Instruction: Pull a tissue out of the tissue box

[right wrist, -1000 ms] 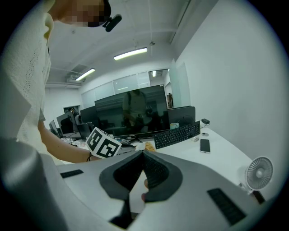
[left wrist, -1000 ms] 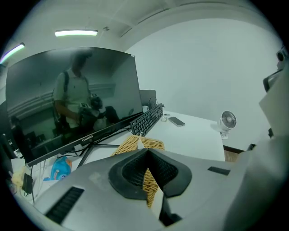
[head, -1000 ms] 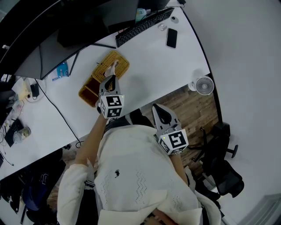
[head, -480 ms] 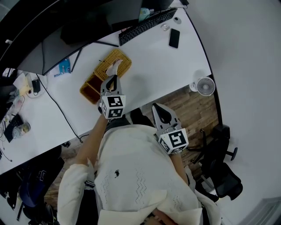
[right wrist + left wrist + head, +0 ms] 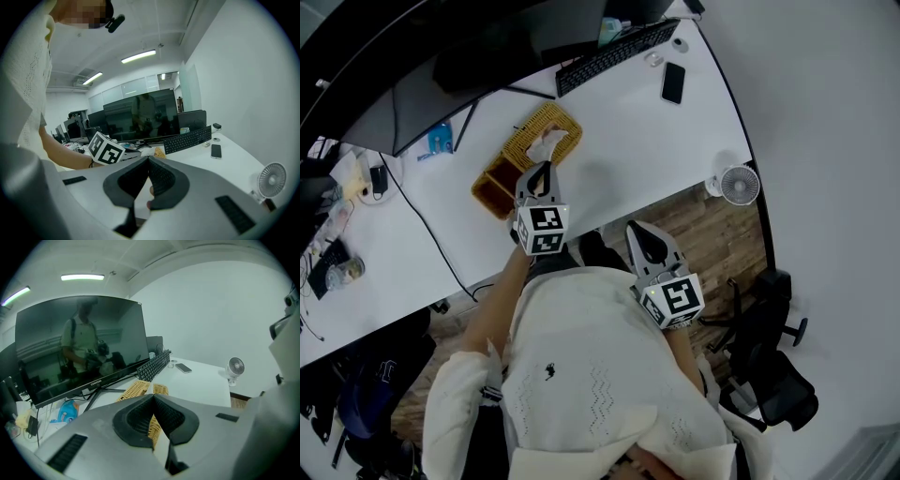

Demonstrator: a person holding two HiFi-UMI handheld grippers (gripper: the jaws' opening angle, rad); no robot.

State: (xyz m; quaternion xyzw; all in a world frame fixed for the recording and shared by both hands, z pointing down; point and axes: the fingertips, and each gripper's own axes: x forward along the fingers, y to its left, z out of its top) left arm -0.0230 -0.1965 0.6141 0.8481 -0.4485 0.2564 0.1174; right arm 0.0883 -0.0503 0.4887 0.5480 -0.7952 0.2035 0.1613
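The woven wicker tissue box [image 5: 555, 129] lies on the white desk [image 5: 637, 141], and a white tissue [image 5: 547, 143] sticks out of its top. My left gripper [image 5: 540, 167] hovers just short of the box's near end, pointing at the tissue; its jaws are shut with nothing between them. In the left gripper view the box [image 5: 139, 389] shows just beyond the closed fingertips of that gripper [image 5: 153, 398]. My right gripper [image 5: 639, 228] hangs off the desk's near edge, over the floor and close to the person's body, shut and empty. In the right gripper view it [image 5: 149, 160] points toward the desk.
A brown open tray [image 5: 492, 187] adjoins the box on the left. At the back are a large monitor [image 5: 487, 66], a black keyboard [image 5: 614, 54] and a phone [image 5: 672, 82]. A small white fan [image 5: 739, 184] stands at the desk's right end. A cable [image 5: 422, 225] runs across the desk.
The head view has shifted slightly. Neither gripper has visibly moved relative to the box, and both stay shut.
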